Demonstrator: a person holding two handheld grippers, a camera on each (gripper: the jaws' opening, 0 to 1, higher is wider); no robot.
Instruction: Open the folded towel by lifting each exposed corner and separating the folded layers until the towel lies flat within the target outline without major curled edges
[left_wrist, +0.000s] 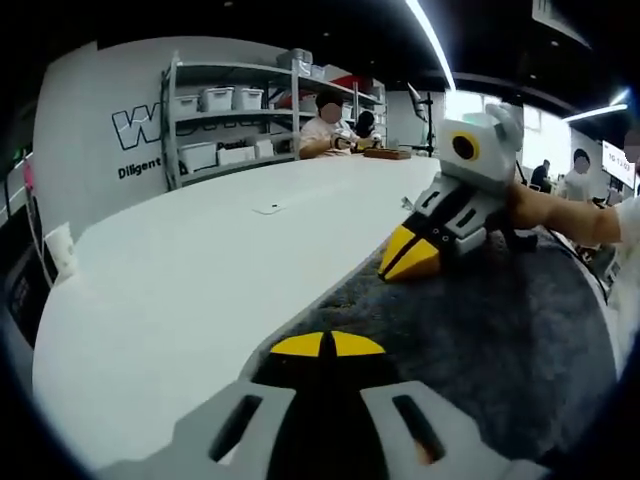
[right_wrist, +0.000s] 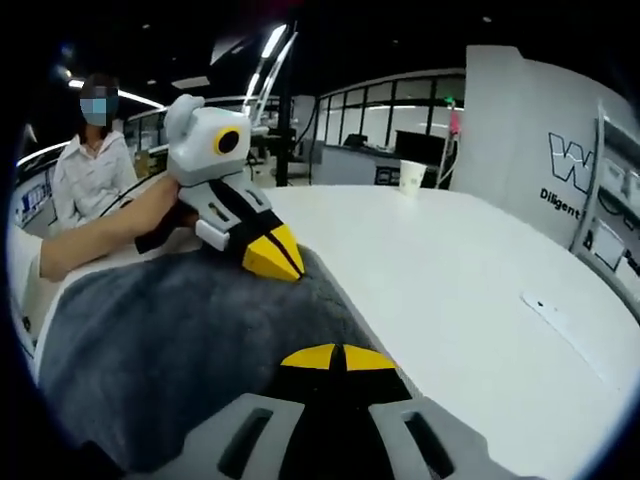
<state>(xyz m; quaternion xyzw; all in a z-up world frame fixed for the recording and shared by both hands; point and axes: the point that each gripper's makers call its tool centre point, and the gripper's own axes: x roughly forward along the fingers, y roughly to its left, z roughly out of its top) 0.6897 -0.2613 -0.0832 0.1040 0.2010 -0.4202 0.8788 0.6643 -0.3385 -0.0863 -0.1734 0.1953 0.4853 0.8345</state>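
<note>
Left gripper view: my left gripper (left_wrist: 328, 345) and right gripper (left_wrist: 411, 257) both pinch closed on the towel (left_wrist: 500, 330) edge at the desk (left_wrist: 200, 290), probably to spread it flat.

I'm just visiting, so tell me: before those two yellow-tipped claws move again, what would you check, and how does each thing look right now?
1. Left gripper closed on the towel edge: jaws meet at the edge, ok; cloth between them, cannot tell.
2. Right gripper likewise: jaws together at the towel edge, ok; actual hold, cannot tell.
3. Both grippers on the same edge, apart from each other: ok.
4. Towel flat: not ok, it humps up between the grippers.
5. Target outline: cannot tell, no line visible on the table.
6. Table beside the towel free for spreading: ok nearby; a cup stands far off.
</note>
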